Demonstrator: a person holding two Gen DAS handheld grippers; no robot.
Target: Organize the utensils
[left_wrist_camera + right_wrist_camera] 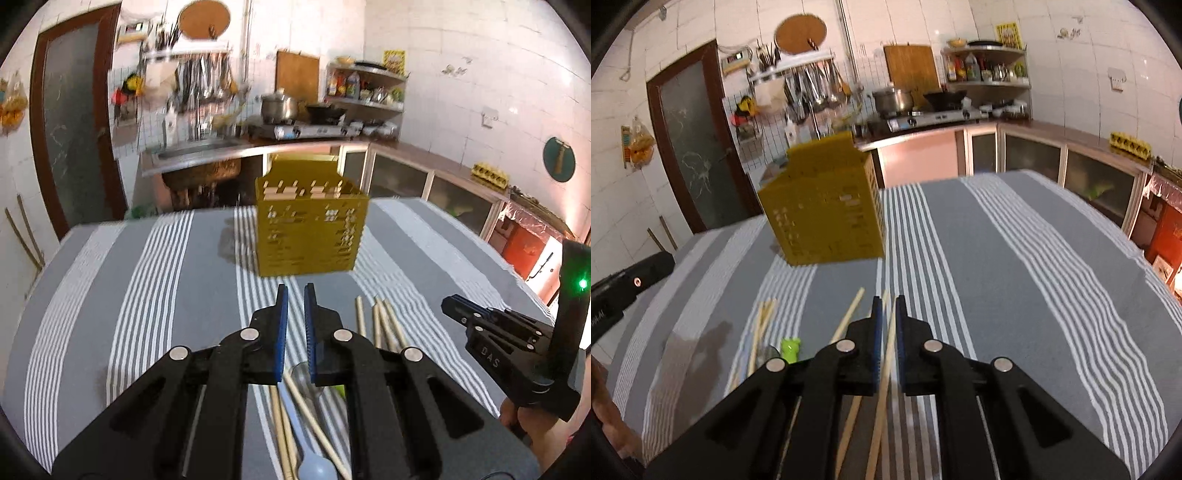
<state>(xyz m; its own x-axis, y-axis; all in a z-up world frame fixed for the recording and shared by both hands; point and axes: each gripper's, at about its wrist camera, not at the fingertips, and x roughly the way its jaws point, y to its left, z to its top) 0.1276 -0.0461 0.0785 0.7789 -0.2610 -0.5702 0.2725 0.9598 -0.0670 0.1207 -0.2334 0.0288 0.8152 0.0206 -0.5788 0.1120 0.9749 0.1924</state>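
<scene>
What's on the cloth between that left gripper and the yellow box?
Nothing: in the left wrist view, only bare striped tablecloth runs from the left gripper to the yellow basket. The chopsticks lie off to the right.

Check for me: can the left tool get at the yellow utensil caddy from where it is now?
Probably yes. The yellow utensil caddy stands straight ahead of the left tool, with only bare striped tablecloth between them; the loose chopsticks lie off to the side.

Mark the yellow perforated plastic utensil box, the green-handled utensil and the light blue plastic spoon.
yellow perforated plastic utensil box (312, 240): left wrist view, front wall.
green-handled utensil (790, 349): right wrist view, green handle end.
light blue plastic spoon (317, 469): left wrist view, bowl.
</scene>
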